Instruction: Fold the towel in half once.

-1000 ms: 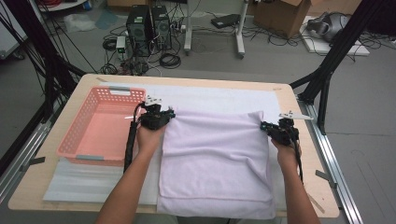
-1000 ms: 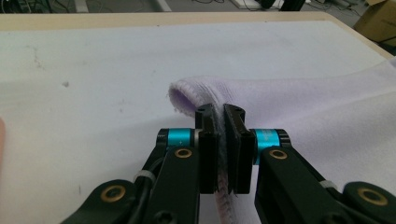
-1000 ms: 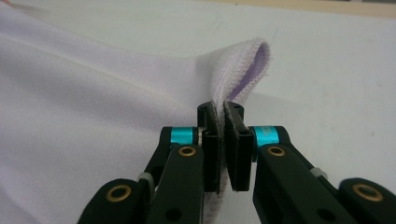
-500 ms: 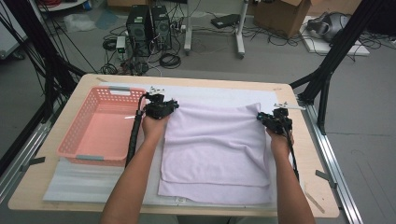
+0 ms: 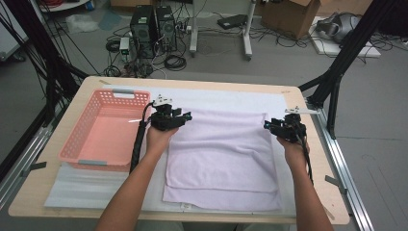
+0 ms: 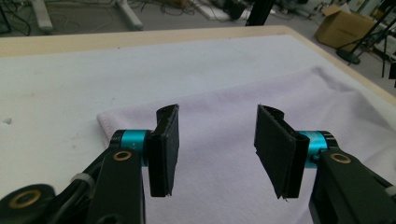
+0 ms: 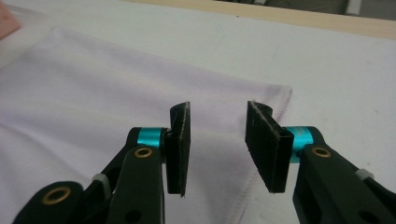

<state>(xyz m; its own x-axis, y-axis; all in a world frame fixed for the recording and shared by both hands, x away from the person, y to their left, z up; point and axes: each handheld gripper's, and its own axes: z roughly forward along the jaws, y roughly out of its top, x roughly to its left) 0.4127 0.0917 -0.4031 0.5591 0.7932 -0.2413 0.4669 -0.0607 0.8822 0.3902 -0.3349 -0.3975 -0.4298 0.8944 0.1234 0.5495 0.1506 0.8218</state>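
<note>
A pale lilac towel [image 5: 221, 154] lies folded on the white mat, its upper layer short of the near edge of the layer below. My left gripper [image 5: 185, 117] hovers over the towel's far left corner [image 6: 105, 119]. Its jaws have just been opening and stand apart with nothing between them [image 6: 217, 149]. My right gripper [image 5: 267, 125] is over the far right corner [image 7: 285, 91]. Its jaws have likewise just been opening, and the gap [image 7: 217, 144] holds no cloth. The towel lies flat beneath both.
A pink plastic basket [image 5: 82, 139] stands empty at the left of the table. A white mat [image 5: 226, 98] covers the wooden tabletop [image 5: 332, 192]. Black frame legs [image 5: 337, 82] and metal rails flank the table.
Both grippers carried the towel's edge away from the person to the far side and let go of its corners. The jaws went from shut on cloth to open.
</note>
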